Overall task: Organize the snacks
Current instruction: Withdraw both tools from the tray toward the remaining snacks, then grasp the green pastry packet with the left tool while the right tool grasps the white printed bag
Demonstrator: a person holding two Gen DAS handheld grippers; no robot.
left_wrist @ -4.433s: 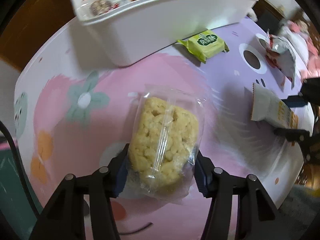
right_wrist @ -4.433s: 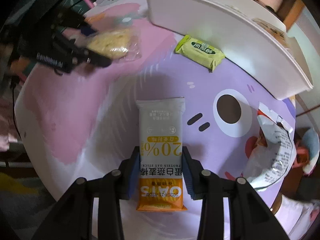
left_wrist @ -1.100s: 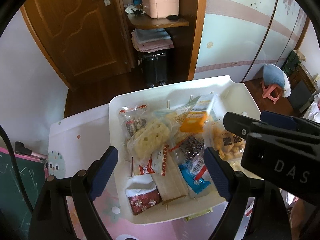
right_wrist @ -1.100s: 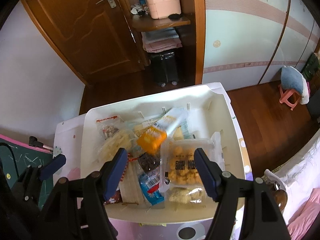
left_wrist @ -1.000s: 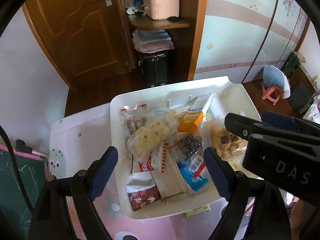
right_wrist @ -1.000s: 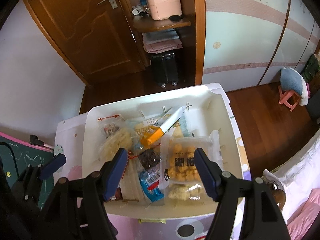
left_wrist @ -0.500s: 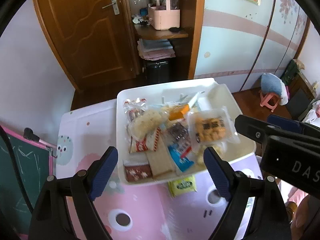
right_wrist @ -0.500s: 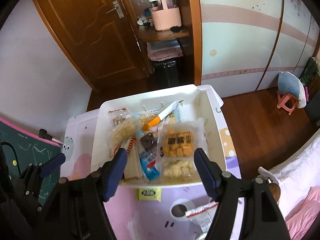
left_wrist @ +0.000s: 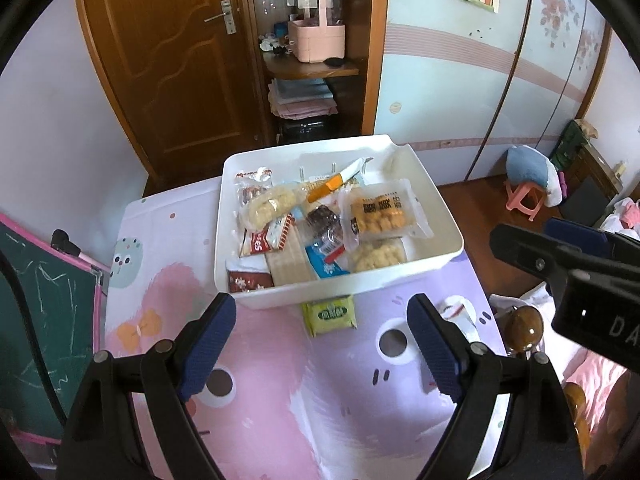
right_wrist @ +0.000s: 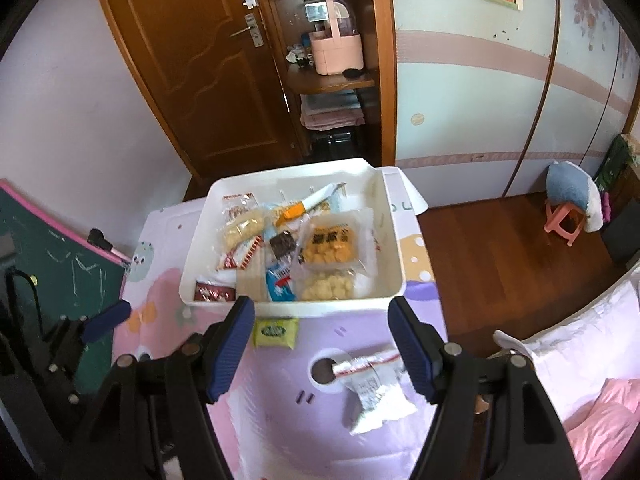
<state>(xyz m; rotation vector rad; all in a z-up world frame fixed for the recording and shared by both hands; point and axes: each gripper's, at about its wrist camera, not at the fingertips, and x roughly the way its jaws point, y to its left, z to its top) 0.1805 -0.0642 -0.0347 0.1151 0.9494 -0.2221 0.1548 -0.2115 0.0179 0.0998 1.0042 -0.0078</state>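
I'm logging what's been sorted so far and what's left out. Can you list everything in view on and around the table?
Bin: one, white, at the table's far edge.
Snack packets in the bin: about ten, mixed clear, red, blue and orange, piled together.
Green snack packet: one, on the table just in front of the bin.
Silver-white snack bag: one, on the purple part of the table cover, near right.
Table cover: one, pink and purple cartoon print.
Chalkboard: one, green with pink frame, left of the table.
Pink basket: one, on a wooden shelf behind.
Pink stool: one, on the floor, far right.
Left gripper: open, empty, above the table.
Right gripper: open, empty, above the table.
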